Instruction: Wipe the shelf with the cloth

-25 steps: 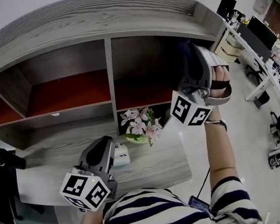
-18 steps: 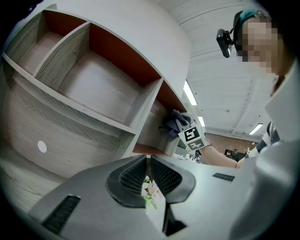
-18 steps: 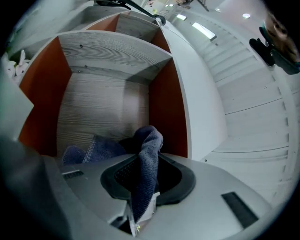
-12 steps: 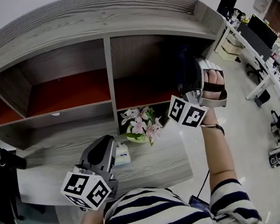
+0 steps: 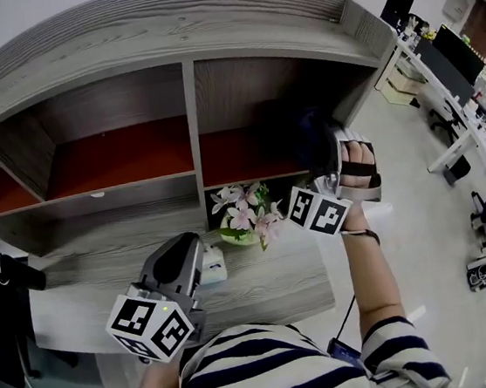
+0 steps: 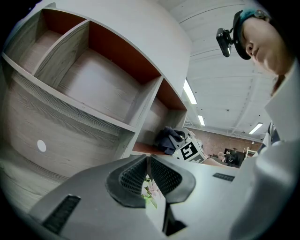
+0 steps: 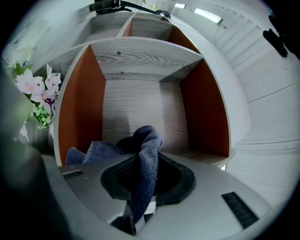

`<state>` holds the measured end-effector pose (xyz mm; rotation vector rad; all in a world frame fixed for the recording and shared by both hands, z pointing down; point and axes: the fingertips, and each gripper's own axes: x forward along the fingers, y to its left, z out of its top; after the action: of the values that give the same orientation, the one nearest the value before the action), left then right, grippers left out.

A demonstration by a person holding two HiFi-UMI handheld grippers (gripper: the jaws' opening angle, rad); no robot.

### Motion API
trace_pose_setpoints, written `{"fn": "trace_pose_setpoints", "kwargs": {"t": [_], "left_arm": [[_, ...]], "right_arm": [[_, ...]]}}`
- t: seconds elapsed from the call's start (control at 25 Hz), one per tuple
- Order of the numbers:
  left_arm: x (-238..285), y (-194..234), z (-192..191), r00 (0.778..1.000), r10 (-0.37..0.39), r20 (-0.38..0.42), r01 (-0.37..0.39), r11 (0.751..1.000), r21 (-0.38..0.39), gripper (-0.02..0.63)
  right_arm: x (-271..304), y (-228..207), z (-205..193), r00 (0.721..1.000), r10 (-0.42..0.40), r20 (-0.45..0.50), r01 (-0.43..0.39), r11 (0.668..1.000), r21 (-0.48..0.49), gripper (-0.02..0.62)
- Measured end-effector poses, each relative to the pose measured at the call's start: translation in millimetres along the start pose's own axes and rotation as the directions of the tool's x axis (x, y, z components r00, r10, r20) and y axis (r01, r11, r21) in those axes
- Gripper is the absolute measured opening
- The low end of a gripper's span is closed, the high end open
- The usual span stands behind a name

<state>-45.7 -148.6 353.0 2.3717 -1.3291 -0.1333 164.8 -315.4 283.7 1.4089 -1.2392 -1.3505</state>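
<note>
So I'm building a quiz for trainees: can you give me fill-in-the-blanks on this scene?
The right gripper is shut on a dark blue ____. The left gripper is ____ and holds nothing. The pink ____ stand on the desk.
Missing words: cloth; shut; flowers.

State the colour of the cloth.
Dark blue-grey; the cloth shows best in the right gripper view.

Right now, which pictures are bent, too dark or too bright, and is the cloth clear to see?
Right gripper view: the cloth is sharp between the right tongs, while the flowers at the left edge look pale and smeared. Head view: the shelf bows into an arc, and the cloth is a dark shape in shadow. Left gripper view: the ceiling lights glare white.
</note>
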Motion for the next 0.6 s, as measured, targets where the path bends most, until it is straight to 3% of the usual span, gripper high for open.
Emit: {"fn": "trace_pose_setpoints", "kwargs": {"t": [0.6], "left_arm": [[-0.3, 0.8, -4.0, 1.0, -0.001, -0.007, 0.001, 1.0, 0.001, 0.038]], "right_arm": [[-18.4, 54.5, -7.6, 0.988, 0.152, -0.029, -0.149, 0.983, 0.105, 0.081]]}}
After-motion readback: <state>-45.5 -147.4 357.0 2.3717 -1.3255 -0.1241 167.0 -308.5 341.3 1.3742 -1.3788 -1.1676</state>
